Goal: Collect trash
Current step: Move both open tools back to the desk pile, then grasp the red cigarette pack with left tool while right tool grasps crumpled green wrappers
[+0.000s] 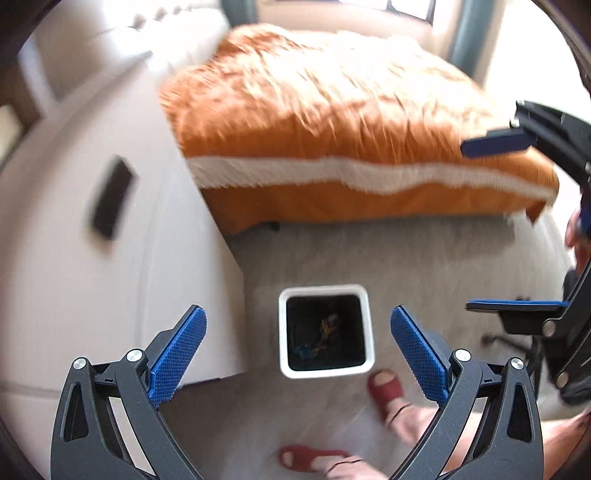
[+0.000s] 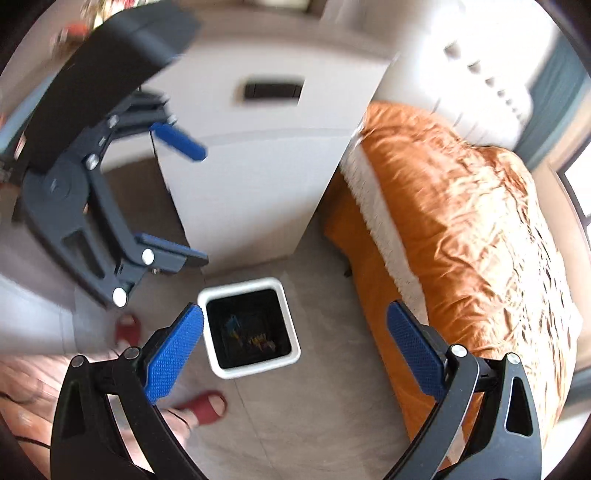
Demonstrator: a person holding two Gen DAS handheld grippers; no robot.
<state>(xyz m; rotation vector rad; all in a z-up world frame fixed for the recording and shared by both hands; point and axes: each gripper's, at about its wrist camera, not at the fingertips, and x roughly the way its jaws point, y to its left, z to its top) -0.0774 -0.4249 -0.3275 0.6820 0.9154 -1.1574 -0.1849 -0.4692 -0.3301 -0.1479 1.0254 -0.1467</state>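
- Your left gripper (image 1: 298, 334) hangs above the white bin (image 1: 364, 295), its jaws spread wide and holding nothing.
- The bin stands on the grey floor (image 1: 424, 258); colourful trash (image 1: 325, 332) lies at its bottom.
- Your right gripper (image 2: 294, 334) hangs above the bin too, jaws released and empty.
- The orange bedspread (image 2: 461, 221) lies just right of the bin.

This is a bedroom in a home. A bed (image 1: 332, 122) fills much of the room, spread with an orange cover that has a fringed white band along its edge. A pale tufted headboard (image 2: 480, 66) stands behind it, and a white cabinet (image 2: 258, 177) stands beside it. A small white waste bin (image 1: 327, 330) sits on the grey floor (image 2: 325, 406), and a window (image 1: 410, 7) lets in daylight.
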